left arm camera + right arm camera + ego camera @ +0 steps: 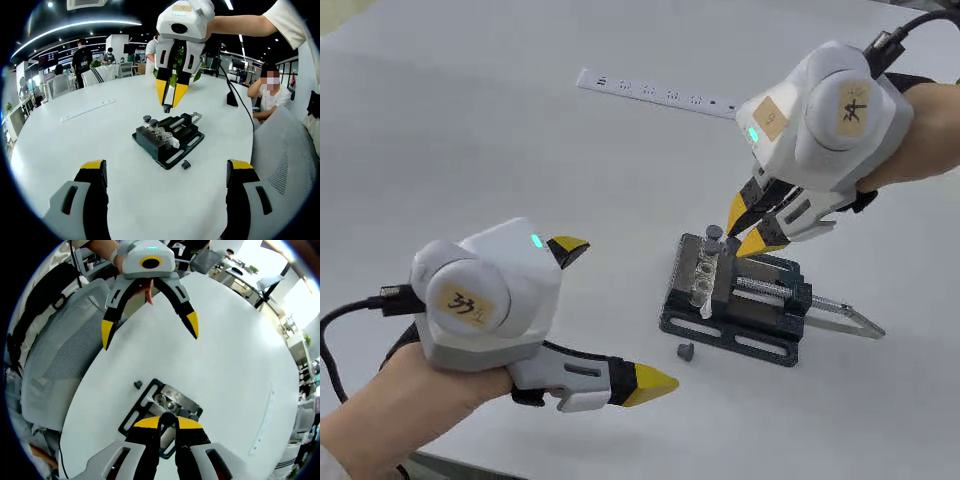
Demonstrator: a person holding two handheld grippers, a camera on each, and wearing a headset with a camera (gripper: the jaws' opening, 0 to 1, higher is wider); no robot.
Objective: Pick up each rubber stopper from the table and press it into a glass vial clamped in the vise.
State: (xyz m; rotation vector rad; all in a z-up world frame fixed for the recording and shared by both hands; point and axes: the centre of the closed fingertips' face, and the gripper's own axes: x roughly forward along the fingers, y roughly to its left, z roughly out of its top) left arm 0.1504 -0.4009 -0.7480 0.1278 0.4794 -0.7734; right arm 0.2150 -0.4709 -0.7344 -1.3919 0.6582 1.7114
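Observation:
A dark vise (pixel 768 318) stands on the white table with clear glass vials (pixel 703 276) clamped in a row. The far vials carry grey stoppers (pixel 714 236). My right gripper (pixel 748 230) hovers just above the vise, shut on a rubber stopper (pixel 166 107), which also shows dark between its yellow tips (pixel 167 418). A loose stopper (pixel 686 351) lies on the table in front of the vise (pixel 150 141); it appears again as the stopper (pixel 185 164) and the stopper (pixel 138 385). My left gripper (pixel 610 312) is open and holds nothing, left of the vise.
A white power strip (pixel 655 92) lies at the far side of the table. The vise's screw handle (pixel 840 312) sticks out to the right. Mesh chairs (pixel 287 160) stand at the table's edge, and people sit and stand in the room behind.

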